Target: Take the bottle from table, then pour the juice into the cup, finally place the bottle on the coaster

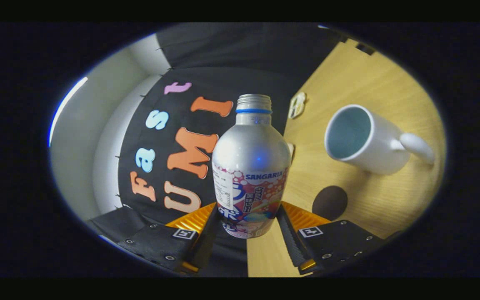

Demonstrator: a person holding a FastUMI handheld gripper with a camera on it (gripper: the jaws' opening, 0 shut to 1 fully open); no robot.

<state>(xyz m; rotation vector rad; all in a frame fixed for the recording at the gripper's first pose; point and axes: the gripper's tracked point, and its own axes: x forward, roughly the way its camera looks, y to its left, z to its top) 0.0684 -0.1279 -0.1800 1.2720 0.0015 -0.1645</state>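
The bottom of the bottle [250,175] is hidden between the fingers, so whatever is beneath it cannot be seen. The label is partly turned away and cannot be made out in full. The far side of the cup [363,139] is cut off from sight by its own wall, and nothing can be told of its contents beyond a pale inner surface. A small pale object [297,104] at the far edge of the table [373,79] is too small to be identified, and another pale bit is mostly covered by the bottle's shoulder.

No hand or sleeve is seen. The view is strongly rolled: the table surface is seen tilted steeply up along the right of the fingers, while the booth's black cloth wall [240,54] is seen ahead and to the left, so the gripper [246,227] is held canted over rather than level.

The gripper is closed to about the width of the bottle's lower body, with one finger pressed against each side of it; the bottle is clamped between them near its base. The bottle's neck is uncapped, its threaded mouth pointing away from the fingers.

The cup is seen beyond the fingers and to the right, well apart from the bottle, with its handle pointing away to the right. A dark round coaster [329,202] lies on the table just ahead of the right finger, between that finger and the cup.
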